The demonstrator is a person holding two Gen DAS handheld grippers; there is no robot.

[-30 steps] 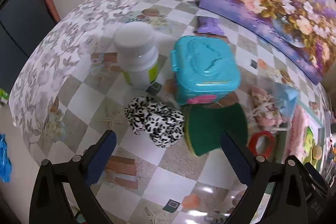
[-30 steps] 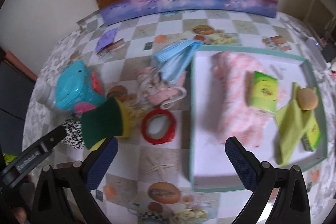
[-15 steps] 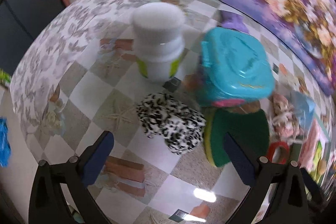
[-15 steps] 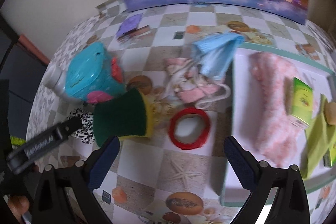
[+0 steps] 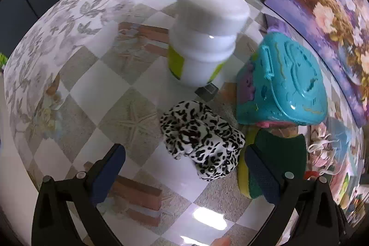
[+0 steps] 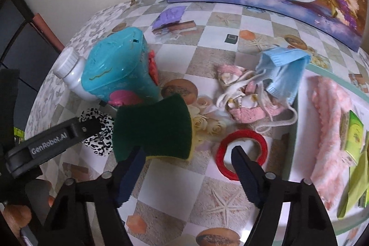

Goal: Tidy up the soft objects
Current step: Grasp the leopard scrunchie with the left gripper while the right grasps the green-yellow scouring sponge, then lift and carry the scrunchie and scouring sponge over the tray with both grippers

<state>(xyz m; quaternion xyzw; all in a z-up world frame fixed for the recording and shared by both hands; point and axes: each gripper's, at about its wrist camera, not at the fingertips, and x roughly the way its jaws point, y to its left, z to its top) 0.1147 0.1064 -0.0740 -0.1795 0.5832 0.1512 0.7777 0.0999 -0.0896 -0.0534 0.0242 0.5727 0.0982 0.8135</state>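
The left gripper point(image 5: 184, 167) hangs spread wide over a black-and-white leopard-print fabric scrunchie point(image 5: 201, 141). The right gripper point(image 6: 186, 167), its jaws just narrowing but gripping nothing, straddles a green-and-yellow scouring sponge point(image 6: 154, 128) and a red tape ring point(image 6: 242, 151).

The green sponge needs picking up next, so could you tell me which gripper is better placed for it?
Right. The right gripper has just been closing with the green sponge right at its fingertips, not yet pinched. The left gripper, open, frames the leopard-print scrunchie instead.
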